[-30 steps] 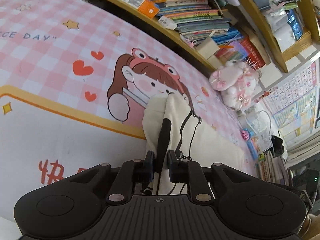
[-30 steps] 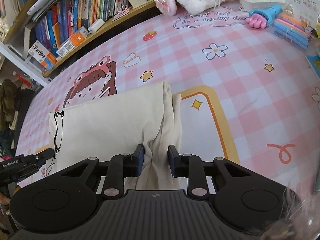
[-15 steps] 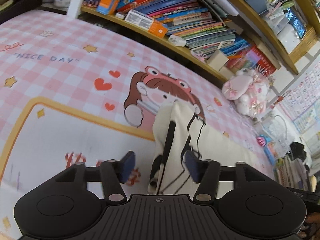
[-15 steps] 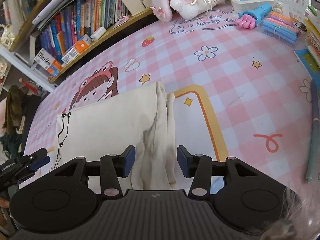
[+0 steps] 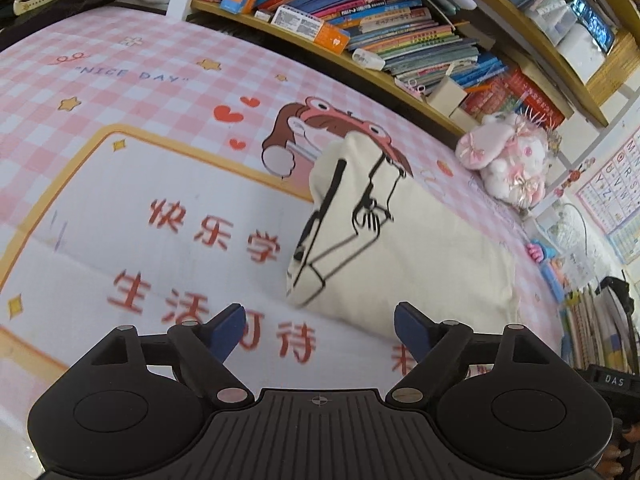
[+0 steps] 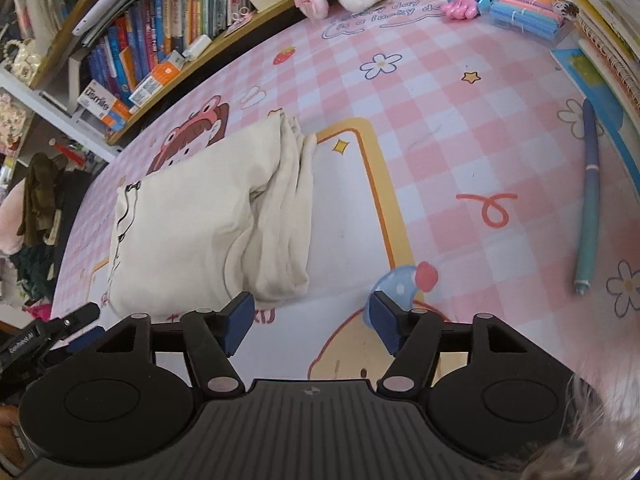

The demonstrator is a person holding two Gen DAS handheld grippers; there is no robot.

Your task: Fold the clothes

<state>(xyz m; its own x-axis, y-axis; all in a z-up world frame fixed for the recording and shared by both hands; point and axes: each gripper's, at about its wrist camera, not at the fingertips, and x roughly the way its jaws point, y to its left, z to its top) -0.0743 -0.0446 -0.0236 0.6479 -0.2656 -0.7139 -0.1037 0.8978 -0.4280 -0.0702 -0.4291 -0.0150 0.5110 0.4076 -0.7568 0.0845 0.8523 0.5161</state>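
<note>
Cream garment (image 6: 192, 220) lies folded into a compact rectangle on the pink checked counter (image 6: 460, 128), toward its bookshelf edge, layered hems stacked along one side so the bundle sits flat. Left gripper (image 5: 318, 330) and right gripper (image 6: 310, 320) hang just short of it, fingers spread wide and empty, holding no cloth.

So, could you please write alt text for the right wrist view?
A folded cream garment lies on a pink checked desk mat, just beyond the open, empty right gripper. A pen lies to the right, with bookshelves behind.
</note>
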